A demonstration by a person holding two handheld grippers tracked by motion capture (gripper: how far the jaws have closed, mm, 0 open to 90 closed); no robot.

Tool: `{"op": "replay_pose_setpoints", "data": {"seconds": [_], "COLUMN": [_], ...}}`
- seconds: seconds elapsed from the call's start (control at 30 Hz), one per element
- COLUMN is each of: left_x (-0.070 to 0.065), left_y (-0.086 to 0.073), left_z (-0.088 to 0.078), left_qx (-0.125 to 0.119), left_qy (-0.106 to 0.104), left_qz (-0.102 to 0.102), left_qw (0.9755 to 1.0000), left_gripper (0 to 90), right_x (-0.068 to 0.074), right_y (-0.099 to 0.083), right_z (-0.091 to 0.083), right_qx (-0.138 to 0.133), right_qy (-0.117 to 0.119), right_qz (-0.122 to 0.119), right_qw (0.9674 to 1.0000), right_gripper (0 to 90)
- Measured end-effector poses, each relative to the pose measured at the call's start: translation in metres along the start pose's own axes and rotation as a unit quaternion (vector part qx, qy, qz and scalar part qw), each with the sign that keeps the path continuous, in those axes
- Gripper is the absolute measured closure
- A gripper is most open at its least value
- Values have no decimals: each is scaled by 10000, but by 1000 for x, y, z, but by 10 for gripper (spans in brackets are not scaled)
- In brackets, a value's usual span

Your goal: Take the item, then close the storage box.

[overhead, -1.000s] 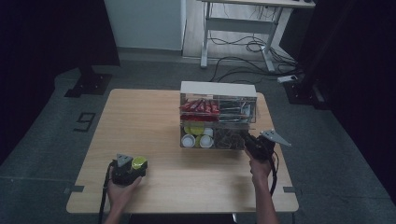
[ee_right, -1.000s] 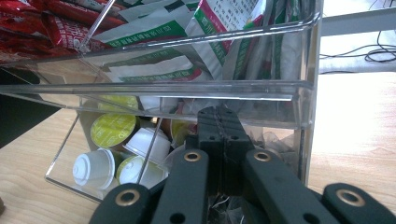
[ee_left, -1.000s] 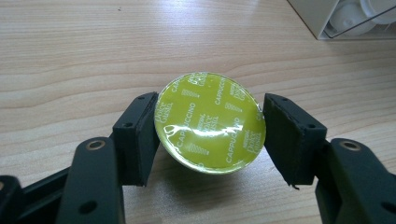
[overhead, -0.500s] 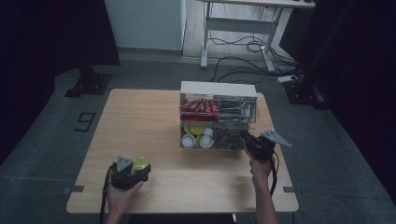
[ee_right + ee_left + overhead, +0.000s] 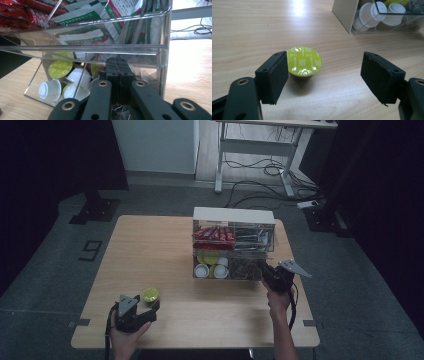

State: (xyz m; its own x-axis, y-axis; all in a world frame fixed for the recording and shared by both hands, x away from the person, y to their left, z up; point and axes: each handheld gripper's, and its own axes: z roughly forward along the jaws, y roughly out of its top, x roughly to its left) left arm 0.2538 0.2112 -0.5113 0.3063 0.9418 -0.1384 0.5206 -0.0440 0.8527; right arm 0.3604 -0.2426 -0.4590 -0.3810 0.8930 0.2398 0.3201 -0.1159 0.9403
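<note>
A green-lidded coffee capsule (image 5: 150, 294) (image 5: 304, 61) stands upright on the wooden table (image 5: 150, 250), near the front left. My left gripper (image 5: 149, 305) (image 5: 324, 75) sits just behind it. Its jaws have just opened wide, and the capsule stands free just beyond the left pad (image 5: 275, 77), with nothing pressed between them. My right gripper (image 5: 267, 271) (image 5: 117, 65) is shut with nothing in it. Its tips are at the lower right front of the clear acrylic organizer (image 5: 234, 215) (image 5: 100, 48).
The organizer holds red sachets (image 5: 214, 234) and green-white packets (image 5: 82, 35) on top, with white and green capsules (image 5: 62, 80) below. Bare tabletop lies to its left. Dark floor, a desk frame and cables (image 5: 255, 175) lie beyond the table.
The left gripper has let go of the green capsule and drawn back toward the table's front edge. The capsule stays where it was. The right gripper has not moved.
</note>
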Motion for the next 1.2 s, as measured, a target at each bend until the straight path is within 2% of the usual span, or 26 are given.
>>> {"op": "replay_pose_setpoints", "data": {"seconds": [0.4,0.83,1.2], "left_x": [1,4,5], "left_y": [-1,-6,-10], "left_z": [-13,-8,-3], "left_qx": [-7,149,274], "left_qy": [14,-33,-78], "left_qz": [88,84,41], "left_qw": [10000,9998,9996], "left_gripper": [225,224,226], "right_x": [2,5,4], "right_y": [-2,-11,-17], "right_z": [1,-1,-3], "right_qx": [43,243,305], "right_qy": [2,-35,-76], "right_qz": [-34,-73,-45], "right_qw": [10000,9997,9995], "right_gripper": [891,890,891]}}
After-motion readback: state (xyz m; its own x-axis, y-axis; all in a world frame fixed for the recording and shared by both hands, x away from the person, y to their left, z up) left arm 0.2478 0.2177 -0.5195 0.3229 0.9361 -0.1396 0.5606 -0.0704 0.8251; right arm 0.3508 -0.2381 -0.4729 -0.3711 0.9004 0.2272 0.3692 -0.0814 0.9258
